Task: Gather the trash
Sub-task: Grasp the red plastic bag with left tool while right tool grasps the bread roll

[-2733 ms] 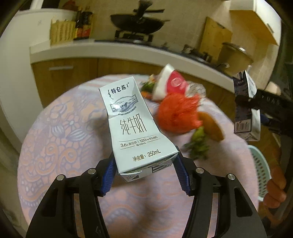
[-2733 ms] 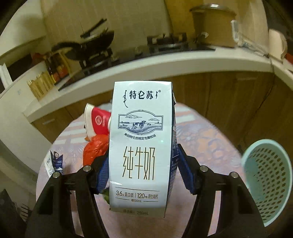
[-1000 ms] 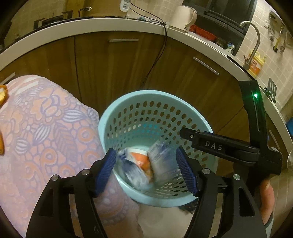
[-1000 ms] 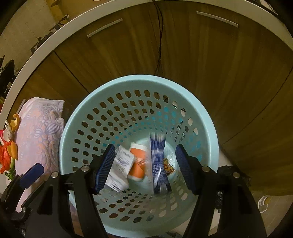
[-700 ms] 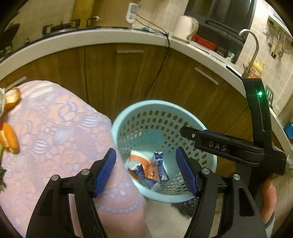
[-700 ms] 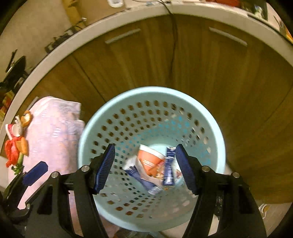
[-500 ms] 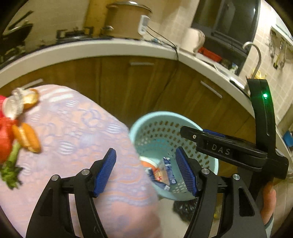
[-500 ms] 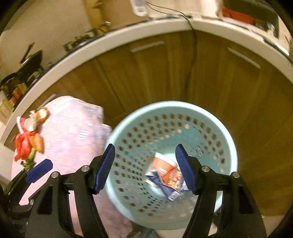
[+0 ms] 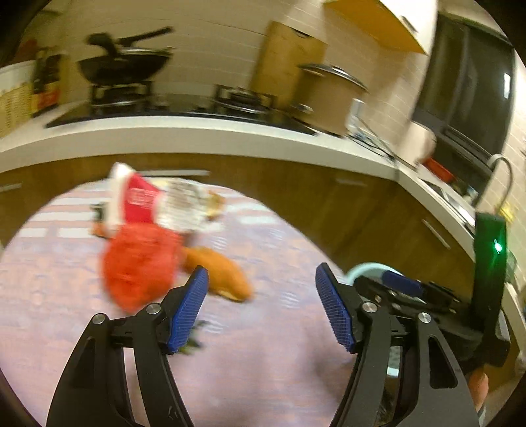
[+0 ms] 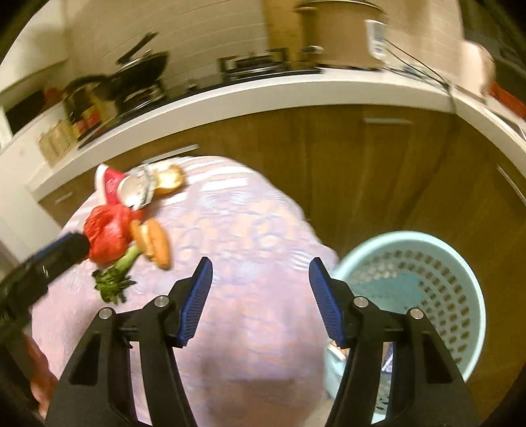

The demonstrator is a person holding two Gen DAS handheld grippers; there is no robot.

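Both grippers are open and empty above the round table with the pink patterned cloth (image 10: 250, 236). My left gripper (image 9: 261, 307) faces a pile of trash: a crumpled red bag (image 9: 138, 262), a red and white cup (image 9: 131, 200), a crumpled white wrapper (image 9: 187, 207) and orange peel (image 9: 220, 272). My right gripper (image 10: 259, 299) sees the same pile at its left: the red bag (image 10: 107, 235), orange peel (image 10: 154, 244), a green vegetable stalk (image 10: 115, 279). The light blue perforated basket (image 10: 424, 289) stands off the table's right side.
A kitchen counter (image 10: 263, 95) with wooden cabinets curves behind the table. On it stand a wok on a stove (image 9: 125, 69) and a pot (image 10: 338, 29). The other gripper's body (image 9: 427, 295) shows at the right in the left wrist view.
Both grippers let their milk cartons fall into the basket, then swung up and left, away from the basket and back toward the trash on the table.
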